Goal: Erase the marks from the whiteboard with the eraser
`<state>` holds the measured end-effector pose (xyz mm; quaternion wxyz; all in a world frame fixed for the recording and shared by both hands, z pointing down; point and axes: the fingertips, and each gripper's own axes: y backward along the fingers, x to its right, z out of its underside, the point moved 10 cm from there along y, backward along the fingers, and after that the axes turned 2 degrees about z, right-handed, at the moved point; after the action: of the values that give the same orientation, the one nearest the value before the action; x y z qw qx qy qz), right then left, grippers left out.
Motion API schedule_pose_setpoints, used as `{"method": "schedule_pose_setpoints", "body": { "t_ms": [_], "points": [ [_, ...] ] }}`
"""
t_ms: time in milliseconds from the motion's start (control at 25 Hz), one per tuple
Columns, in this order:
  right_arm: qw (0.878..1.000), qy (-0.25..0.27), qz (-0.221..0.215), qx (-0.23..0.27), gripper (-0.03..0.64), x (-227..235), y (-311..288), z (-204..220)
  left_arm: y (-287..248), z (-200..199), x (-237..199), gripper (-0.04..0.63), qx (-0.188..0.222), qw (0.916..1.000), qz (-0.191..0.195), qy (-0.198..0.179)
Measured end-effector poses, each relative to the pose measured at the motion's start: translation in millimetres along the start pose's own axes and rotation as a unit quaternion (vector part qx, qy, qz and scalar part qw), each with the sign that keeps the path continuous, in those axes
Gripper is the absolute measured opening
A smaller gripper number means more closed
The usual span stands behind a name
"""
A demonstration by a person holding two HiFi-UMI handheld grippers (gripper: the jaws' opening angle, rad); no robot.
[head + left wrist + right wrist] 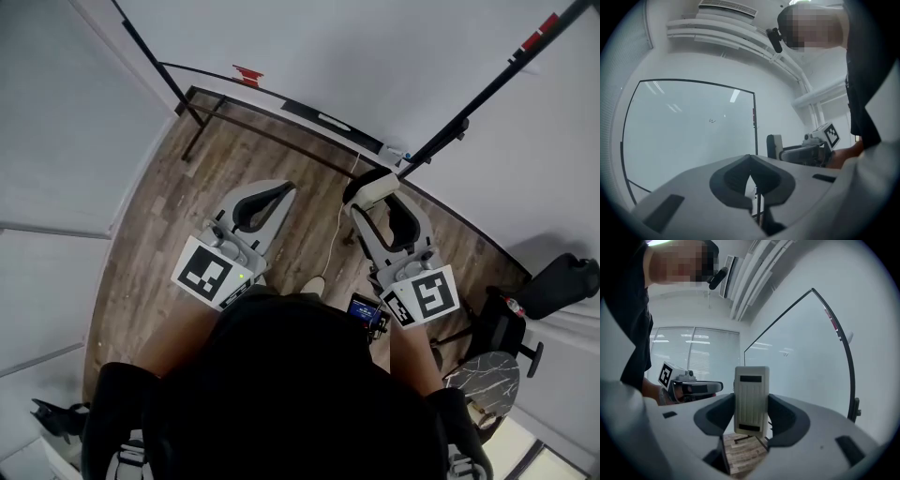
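The whiteboard (375,56) stands in front of me, white in a thin black frame. A small scribbled mark (711,121) shows near its middle in the left gripper view, and the mark (786,354) also shows in the right gripper view. My right gripper (380,204) is shut on the cream ribbed eraser (751,397), held upright between the jaws and apart from the board. The eraser (375,187) points toward the board's foot. My left gripper (279,192) is shut with nothing in it, and its tips (750,158) meet.
Wood-plank floor (234,169) lies below the board's black stand (202,117). A white cable (342,220) runs across the floor. To the right are a black chair base (502,328), a round marble top (483,375) and a black bag (562,281). Blinded windows (693,352) lie behind.
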<state>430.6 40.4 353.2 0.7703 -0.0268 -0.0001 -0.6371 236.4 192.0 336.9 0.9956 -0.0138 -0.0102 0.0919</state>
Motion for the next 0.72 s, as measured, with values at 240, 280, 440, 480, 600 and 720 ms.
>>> {"method": "schedule_pose_setpoints", "body": {
  "t_ms": [240, 280, 440, 480, 600, 720],
  "points": [
    [0.999, 0.021, -0.026, -0.011, 0.222, 0, -17, 1, 4, -2, -6, 0.005, -0.001, 0.9997, -0.022, 0.012],
    [0.999, 0.020, -0.026, -0.011, 0.222, -1, -22, 1, 6, -2, -9, 0.005, -0.003, 0.9996, -0.027, 0.011],
    [0.999, 0.015, -0.025, -0.014, 0.222, -7, -51, 0, 16, 1, -38, 0.005, -0.010, 0.9990, -0.043, 0.010],
    [0.999, 0.015, -0.026, -0.016, 0.222, -10, -61, 0, 19, 3, -49, 0.005, -0.011, 0.9989, -0.044, 0.011],
    [0.999, 0.014, -0.024, -0.023, 0.222, -21, -92, 3, 29, 9, -83, 0.005, -0.009, 0.9991, -0.038, 0.018],
    [0.999, 0.013, -0.011, -0.029, 0.222, -38, -128, 3, 41, 15, -126, 0.005, -0.004, 0.9995, -0.022, 0.023]
  ]
}}
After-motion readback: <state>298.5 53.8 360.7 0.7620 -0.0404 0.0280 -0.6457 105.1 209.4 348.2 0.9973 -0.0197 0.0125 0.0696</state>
